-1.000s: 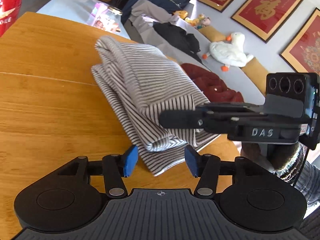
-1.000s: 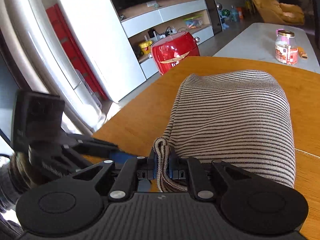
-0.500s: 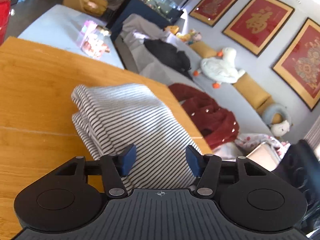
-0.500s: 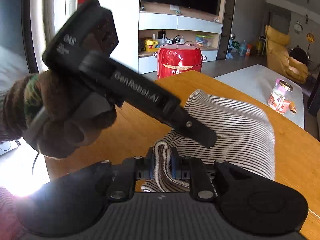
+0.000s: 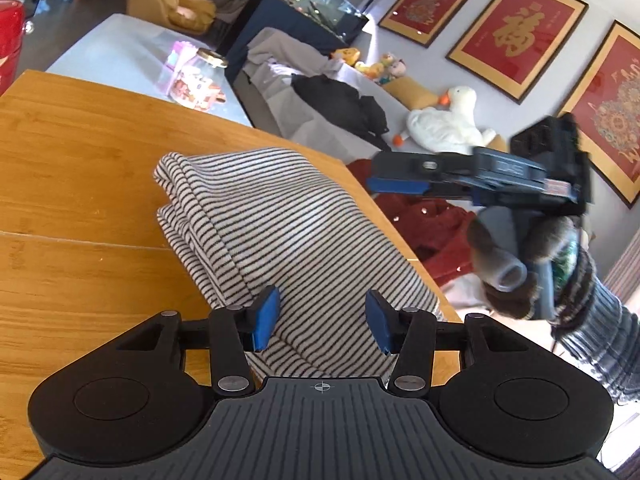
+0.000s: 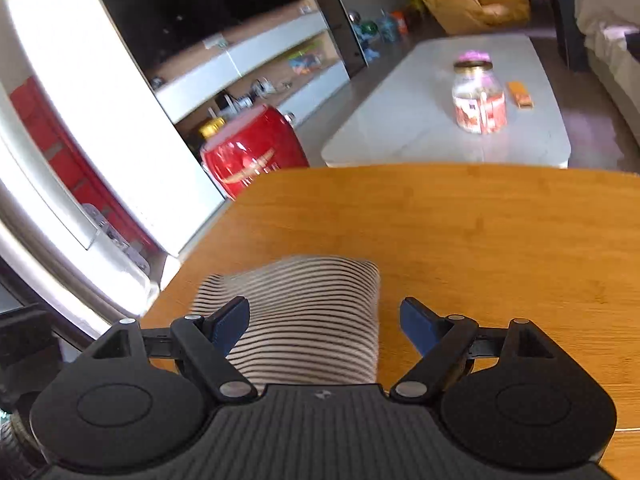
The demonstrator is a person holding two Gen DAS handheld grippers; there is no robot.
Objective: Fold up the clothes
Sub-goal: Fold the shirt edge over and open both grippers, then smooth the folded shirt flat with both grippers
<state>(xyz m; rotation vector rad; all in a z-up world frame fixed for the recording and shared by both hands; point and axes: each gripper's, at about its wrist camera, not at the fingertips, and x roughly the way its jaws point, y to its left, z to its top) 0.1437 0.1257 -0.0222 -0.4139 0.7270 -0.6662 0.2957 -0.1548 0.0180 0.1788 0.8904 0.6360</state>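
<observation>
Striped garment (image 5: 280,236) folded near table edge (image 5: 404,240), bare wood leftward.

Count, both views:
- 1 striped garment (image 5: 280,232) is lying folded on 1 wooden surface (image 5: 80,168).
- 2 tongs are showing: left tongs (image 5: 322,320) and right tongs (image 6: 326,324), each standing with its 2 blue pads apart.
- 3 red framed pictures (image 5: 516,36) are hanging on the wall.
- 1 white plush goose (image 5: 448,124) is lying on the sofa.
- 1 glass jar (image 6: 478,98) is standing on 1 white low table (image 6: 400,128).
- 1 red tin (image 6: 252,152) is sitting past the surface's edge.
</observation>
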